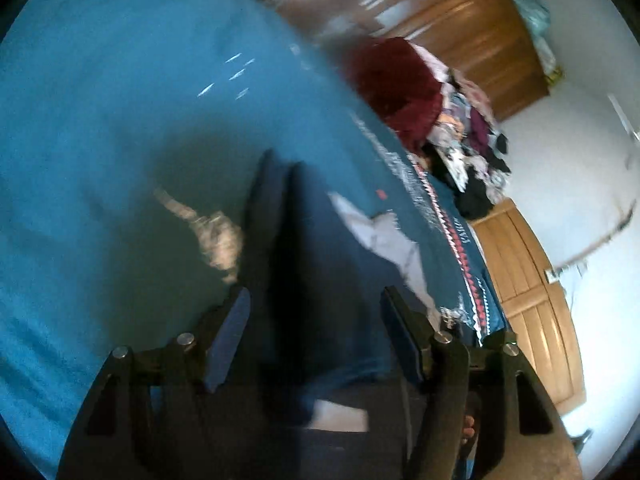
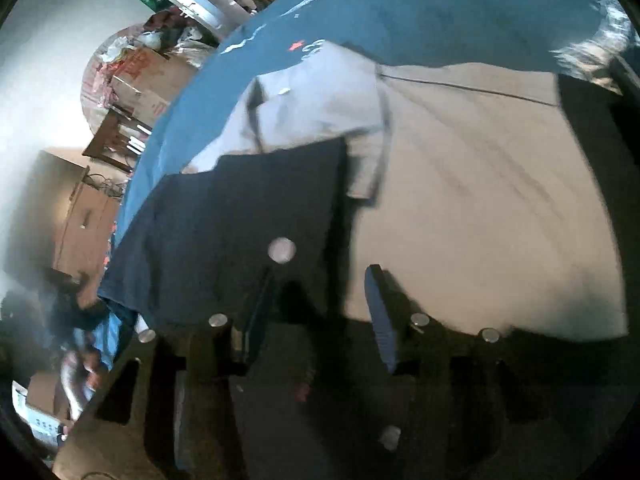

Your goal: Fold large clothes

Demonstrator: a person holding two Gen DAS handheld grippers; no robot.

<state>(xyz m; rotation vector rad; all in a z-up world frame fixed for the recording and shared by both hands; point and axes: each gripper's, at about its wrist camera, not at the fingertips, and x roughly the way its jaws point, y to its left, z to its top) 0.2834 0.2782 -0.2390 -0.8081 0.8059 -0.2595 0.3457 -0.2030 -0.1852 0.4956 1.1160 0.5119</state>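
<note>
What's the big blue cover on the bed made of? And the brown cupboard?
The blue bedcover looks like soft matte woven cloth: it drapes and has printed edge patterns. The brown cupboard looks like glossy varnished wood with streaky grain, though blur leaves that open.

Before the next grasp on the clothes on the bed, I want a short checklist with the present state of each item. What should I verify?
1. Left gripper open: ok, fingers apart, nothing pinched.
2. Right gripper open: ok, gap shows between the fingers.
3. Dark navy garment in front of the left gripper: ok.
4. Beige garment lying flat: ok, broad and smooth in the right view.
5. Grey garment flat: not ok, it lies rumpled, partly over the beige one.
6. Exact edge to grasp: cannot tell, both views are blurred.
7. Blue bedspread free of the fingers: ok.
</note>
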